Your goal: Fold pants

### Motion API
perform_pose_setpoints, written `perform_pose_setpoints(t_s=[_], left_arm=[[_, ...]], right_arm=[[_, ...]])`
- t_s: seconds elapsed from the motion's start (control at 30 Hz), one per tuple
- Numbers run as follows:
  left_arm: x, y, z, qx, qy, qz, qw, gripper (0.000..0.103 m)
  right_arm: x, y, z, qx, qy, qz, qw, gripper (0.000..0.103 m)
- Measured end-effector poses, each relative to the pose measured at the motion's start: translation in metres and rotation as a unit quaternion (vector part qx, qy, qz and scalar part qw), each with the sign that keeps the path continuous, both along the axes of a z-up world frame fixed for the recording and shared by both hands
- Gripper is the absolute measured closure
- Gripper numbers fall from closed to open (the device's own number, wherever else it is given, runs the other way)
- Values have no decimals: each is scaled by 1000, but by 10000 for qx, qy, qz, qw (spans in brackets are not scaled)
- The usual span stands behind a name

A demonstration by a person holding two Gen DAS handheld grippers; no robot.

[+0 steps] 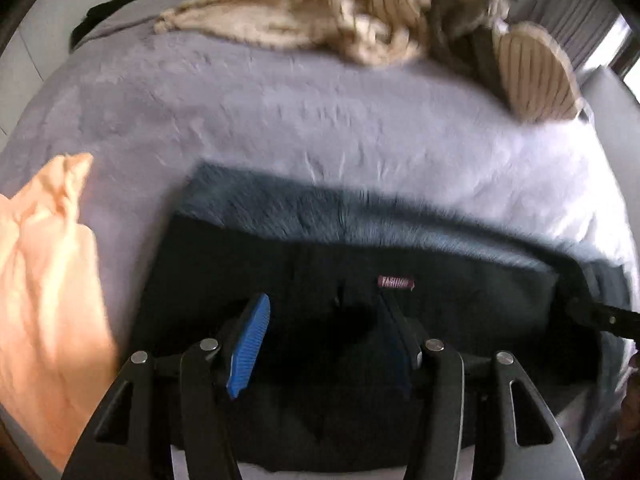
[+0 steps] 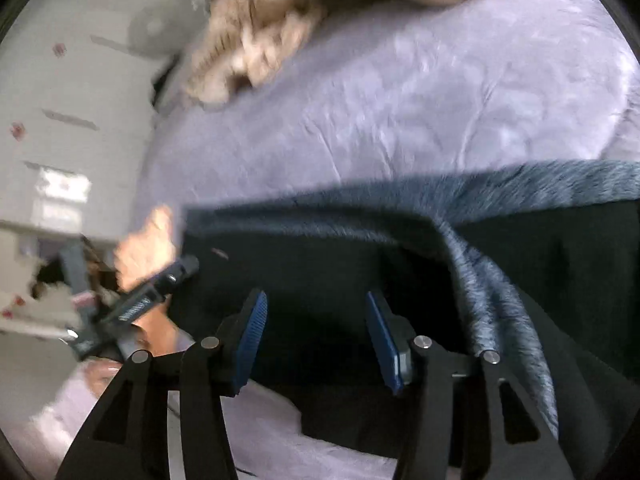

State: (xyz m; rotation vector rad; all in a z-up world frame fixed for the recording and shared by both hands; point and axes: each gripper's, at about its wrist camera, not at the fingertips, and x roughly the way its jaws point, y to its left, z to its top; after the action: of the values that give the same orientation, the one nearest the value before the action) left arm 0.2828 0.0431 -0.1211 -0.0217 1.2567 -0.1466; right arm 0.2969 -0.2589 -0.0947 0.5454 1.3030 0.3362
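Pants, dark navy with a fuzzy grey-blue lining turned out along the far edge, lie flat on the lavender bedspread, already doubled into a broad band; a small pink label shows near the middle. Both tools point steeply down at the cloth.

Seen from the left wrist, the left gripper hangs over the dark fabric with its blue-padded fingers spread apart; nothing is pinched between them, only cloth lying below. From the right wrist, the right gripper likewise has its fingers parted over the near edge of the garment, with no fold caught in them. The left tool shows again at about 9 o'clock in the right wrist view, at the pants' end, so the two appear to be working opposite ends of the band, probably to keep it square.

My guess is a fold has been laid down and the next one wants a fresh grip.

A peach cloth sits at 8 o'clock in the left view, and a beige knitted heap at 12 o'clock, well clear.
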Motion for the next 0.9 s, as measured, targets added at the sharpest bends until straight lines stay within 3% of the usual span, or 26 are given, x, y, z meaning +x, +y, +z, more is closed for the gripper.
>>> perform_pose_setpoints(t_s=[0.07,0.1,0.17,0.27,0.3,0.4,0.5,0.67,0.8,0.9], left_arm=[[3,-6,-8,131,-44,22,9999,45],[4,-10,-6,234,-41,-35,9997,45],[2,-18,3,380,-20,-275,9989,45],[-8,-31,18,384,-24,-646,9972,45],[-17,-44,25,320,-21,-832,9960,45],[-42,-86,39,-63,63,-1338,9910,45],[-75,-156,44,-658,338,-2049,9760,45],[-133,-259,28,-1487,1147,-2591,9474,45],[-175,-305,9,-1513,1557,-2449,9449,45],[-198,-330,2,-1466,1628,-2301,9482,45]], right_arm=[[14,-1,-25,-414,196,-82,9989,51],[19,-5,-30,-447,256,-187,9985,59],[16,-23,-20,-220,214,-597,9977,61],[-16,-58,24,-215,-289,-827,9959,43],[-28,-68,34,-210,-372,-907,9950,36],[-95,-124,57,-191,-355,-1577,9867,34],[-167,-176,61,-79,-151,-2292,9732,34],[-309,-240,32,269,477,-3104,9490,34],[-380,-255,-16,638,1036,-3177,9403,34],[-404,-258,-52,1148,1183,-3006,9394,34]])
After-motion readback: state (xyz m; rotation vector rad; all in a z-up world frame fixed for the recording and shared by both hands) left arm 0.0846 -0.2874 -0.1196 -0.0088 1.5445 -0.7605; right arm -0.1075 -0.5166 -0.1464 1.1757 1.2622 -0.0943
